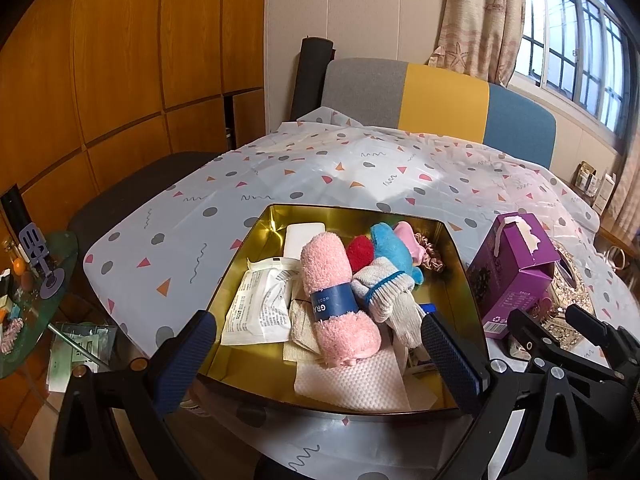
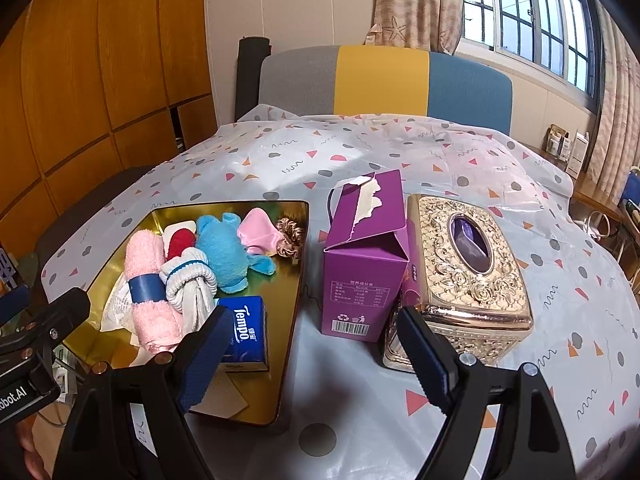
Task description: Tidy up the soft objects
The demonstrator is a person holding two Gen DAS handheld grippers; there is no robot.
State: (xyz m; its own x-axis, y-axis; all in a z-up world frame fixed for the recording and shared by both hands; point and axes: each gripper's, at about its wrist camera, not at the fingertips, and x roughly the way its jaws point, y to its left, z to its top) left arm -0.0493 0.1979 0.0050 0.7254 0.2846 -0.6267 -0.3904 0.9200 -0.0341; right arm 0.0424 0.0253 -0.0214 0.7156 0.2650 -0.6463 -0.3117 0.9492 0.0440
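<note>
— With the soft things heaped in the gold-lined rectangular tin [image 1: 256, 240] on the confetti-print worktop [image 1: 320, 168], how far along?

— Nearly sorted, by the look: rolled pink fleece towel with blue band [image 1: 336, 292], grey knit socks [image 1: 384, 288], blue plush toy [image 2: 224, 248], pink satin scrunchie [image 2: 290, 236], blue tissue pack [image 2: 244, 332], all inside.

— Left to do?

— Tidying, probably; purple carton [image 2: 360, 272] and ornate gold tissue box [image 2: 472, 272] outside, just beside the tin.

— And the tools?

— Left gripper [image 1: 320, 344] over the tin's near edge, fingers spread, empty. Right gripper [image 2: 316, 354] likewise released, holding nothing.
</note>
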